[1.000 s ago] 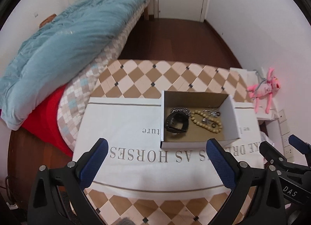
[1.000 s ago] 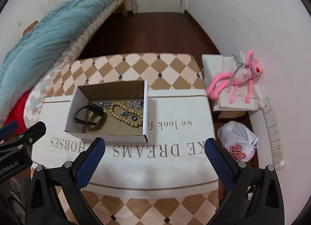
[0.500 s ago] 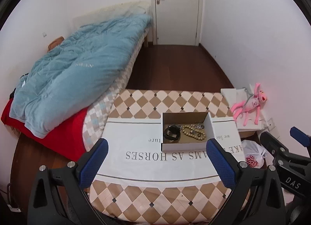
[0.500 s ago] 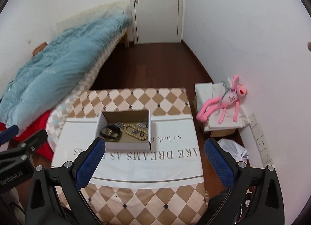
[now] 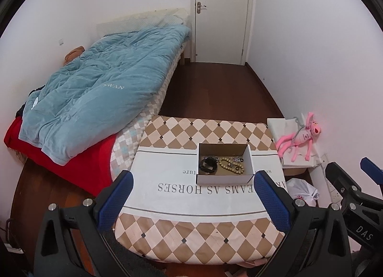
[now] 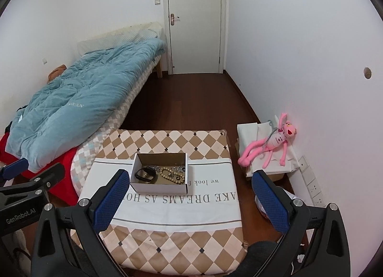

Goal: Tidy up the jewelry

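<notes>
Open cardboard box (image 5: 224, 178) holds beads (image 5: 230, 168), black band (image 5: 207, 165), chains.

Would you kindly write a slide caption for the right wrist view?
Open right claw above a table with a cardboard box holding a beaded bracelet and black band.

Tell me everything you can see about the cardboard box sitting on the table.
The cardboard box is small, shallow and open-topped, white outside and plain brown inside. It sits flat on the white printed cloth covering the checkered table. Inside lie a black band, a string of tan beads and some silvery chain pieces, too small to identify. Nothing grips it.
</notes>
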A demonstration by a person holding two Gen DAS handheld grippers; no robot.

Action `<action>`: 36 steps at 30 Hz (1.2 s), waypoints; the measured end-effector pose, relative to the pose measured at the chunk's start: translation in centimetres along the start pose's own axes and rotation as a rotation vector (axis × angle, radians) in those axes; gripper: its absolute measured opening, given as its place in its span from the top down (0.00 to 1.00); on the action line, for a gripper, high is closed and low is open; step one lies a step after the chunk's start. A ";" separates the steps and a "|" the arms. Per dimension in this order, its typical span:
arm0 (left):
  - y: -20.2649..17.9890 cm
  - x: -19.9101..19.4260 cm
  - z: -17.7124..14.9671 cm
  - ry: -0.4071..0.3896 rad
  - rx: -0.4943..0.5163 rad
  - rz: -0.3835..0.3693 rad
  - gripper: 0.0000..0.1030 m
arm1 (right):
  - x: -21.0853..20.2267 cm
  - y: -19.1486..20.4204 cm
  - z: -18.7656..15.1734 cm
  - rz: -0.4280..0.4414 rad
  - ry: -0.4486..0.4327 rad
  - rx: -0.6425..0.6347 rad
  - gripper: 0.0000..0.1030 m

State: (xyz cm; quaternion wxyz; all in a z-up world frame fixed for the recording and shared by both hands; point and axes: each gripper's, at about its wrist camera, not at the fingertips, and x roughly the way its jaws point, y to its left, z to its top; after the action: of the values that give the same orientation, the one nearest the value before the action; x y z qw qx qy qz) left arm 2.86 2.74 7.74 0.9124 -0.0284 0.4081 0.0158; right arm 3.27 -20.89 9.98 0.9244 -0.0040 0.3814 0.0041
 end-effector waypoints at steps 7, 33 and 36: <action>-0.3 0.8 0.4 0.027 -0.009 0.007 0.00 | -0.4 -0.1 0.0 -0.015 0.008 0.005 0.00; -0.3 10.6 1.1 0.221 -0.012 0.057 0.00 | 11.3 0.6 0.9 -0.052 0.186 -0.016 0.00; -0.4 10.6 1.2 0.222 -0.009 0.054 0.00 | 11.5 0.7 0.9 -0.052 0.194 -0.018 0.00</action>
State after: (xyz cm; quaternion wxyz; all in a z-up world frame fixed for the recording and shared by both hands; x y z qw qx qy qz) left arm 10.80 2.53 0.68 0.8607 -0.0230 0.5071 0.0387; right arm 12.01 -20.17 2.51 0.8828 -0.0225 0.4688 -0.0169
